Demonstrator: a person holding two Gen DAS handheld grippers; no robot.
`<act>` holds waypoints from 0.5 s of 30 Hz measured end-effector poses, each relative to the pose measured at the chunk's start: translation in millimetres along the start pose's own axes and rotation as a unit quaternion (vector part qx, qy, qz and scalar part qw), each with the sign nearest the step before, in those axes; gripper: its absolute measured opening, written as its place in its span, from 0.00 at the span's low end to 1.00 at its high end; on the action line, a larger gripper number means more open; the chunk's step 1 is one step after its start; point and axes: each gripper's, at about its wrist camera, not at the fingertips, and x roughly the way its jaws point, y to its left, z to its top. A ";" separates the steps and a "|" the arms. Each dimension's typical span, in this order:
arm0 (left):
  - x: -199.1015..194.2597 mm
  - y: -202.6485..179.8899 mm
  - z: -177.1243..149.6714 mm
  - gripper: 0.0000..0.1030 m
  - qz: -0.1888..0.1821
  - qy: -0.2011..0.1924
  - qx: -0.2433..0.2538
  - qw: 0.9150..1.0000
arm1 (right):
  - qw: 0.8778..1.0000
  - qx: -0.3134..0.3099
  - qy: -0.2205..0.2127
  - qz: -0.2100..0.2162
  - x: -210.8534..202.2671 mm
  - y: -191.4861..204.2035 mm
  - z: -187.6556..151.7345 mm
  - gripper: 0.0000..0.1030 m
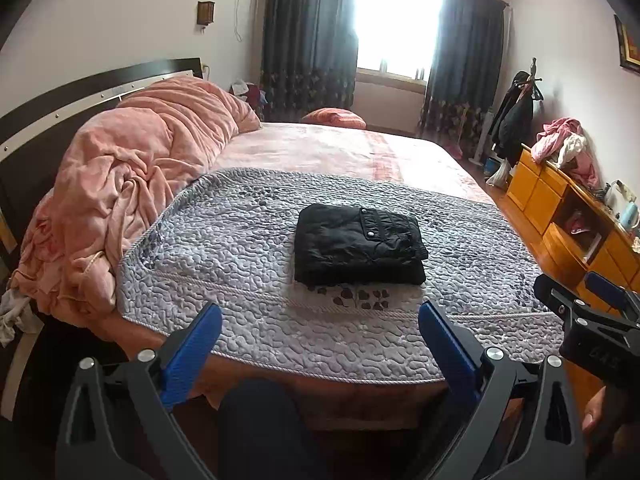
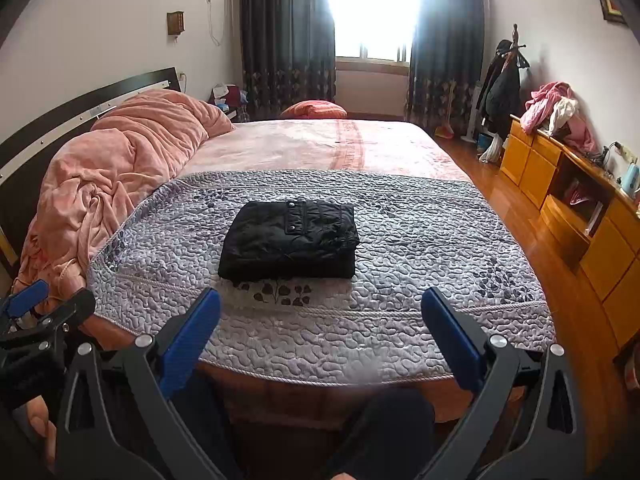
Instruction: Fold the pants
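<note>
Black pants (image 1: pixel 358 244) (image 2: pixel 290 240) lie folded into a compact rectangle on the grey quilted cover (image 1: pixel 224 240) (image 2: pixel 420 240) near the bed's foot. A buttoned pocket flap shows on top. My left gripper (image 1: pixel 320 312) is open and empty, held back over the bed's near edge, short of the pants. My right gripper (image 2: pixel 320 298) is open too, also clear of the pants and holding nothing. In the left wrist view, the right gripper's body (image 1: pixel 592 320) shows at the right edge; in the right wrist view, the left gripper's body (image 2: pixel 36 320) shows at the left edge.
A crumpled pink blanket (image 1: pixel 132 172) (image 2: pixel 112 160) is heaped along the left by the dark headboard (image 1: pixel 60 100). A wooden dresser (image 1: pixel 568 220) (image 2: pixel 580 216) with clothes on top lines the right wall. The person's knees (image 1: pixel 260 420) (image 2: pixel 396 420) show below the bed edge.
</note>
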 end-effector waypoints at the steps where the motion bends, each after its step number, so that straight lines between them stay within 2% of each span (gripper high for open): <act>1: 0.1 -0.1 -0.1 0.96 0.001 0.000 0.001 1.000 | 1.000 0.000 0.001 0.000 1.2 -0.3 0.1 0.97; 15: 1.0 0.1 -1.2 0.96 0.001 0.006 0.006 1.000 | 1.000 0.001 0.007 0.000 7.4 0.9 -3.8 0.97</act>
